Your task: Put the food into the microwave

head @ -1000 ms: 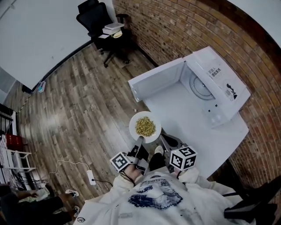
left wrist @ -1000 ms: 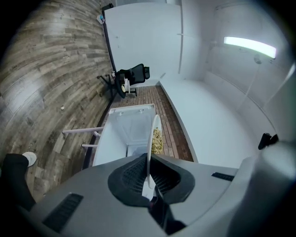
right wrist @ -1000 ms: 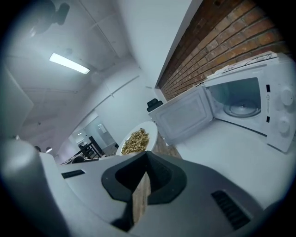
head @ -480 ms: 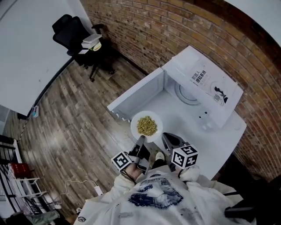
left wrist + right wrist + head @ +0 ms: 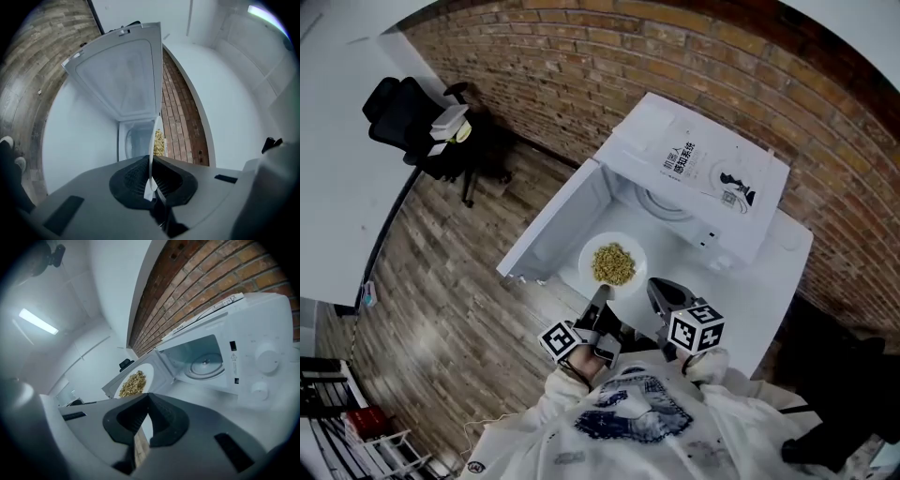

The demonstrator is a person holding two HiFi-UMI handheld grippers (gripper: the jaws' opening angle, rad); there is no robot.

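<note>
A white plate [image 5: 590, 253] of yellowish food [image 5: 613, 263] hangs in front of the open white microwave [image 5: 703, 178]. The microwave's door [image 5: 548, 230] swings out to the left and its glass turntable [image 5: 661, 203] shows inside. My left gripper [image 5: 600, 294] is shut on the plate's near rim. In the left gripper view the plate [image 5: 152, 140] is edge-on between the jaws of that gripper [image 5: 150, 180]. My right gripper [image 5: 660, 289] hovers just right of the plate, shut and holding nothing. The right gripper view shows this gripper [image 5: 148, 401], the plate [image 5: 136, 380] and the turntable [image 5: 204, 365].
The microwave stands on a white table [image 5: 778, 281] against a brick wall [image 5: 581, 56]. A black office chair [image 5: 403, 112] with items on its seat stands on the wood floor [image 5: 441, 309] at the left. A shoe [image 5: 9, 145] shows low in the left gripper view.
The plate, held by the left gripper, has moved from beside the table's edge to just in front of the microwave's opening. The right gripper has followed alongside it.
</note>
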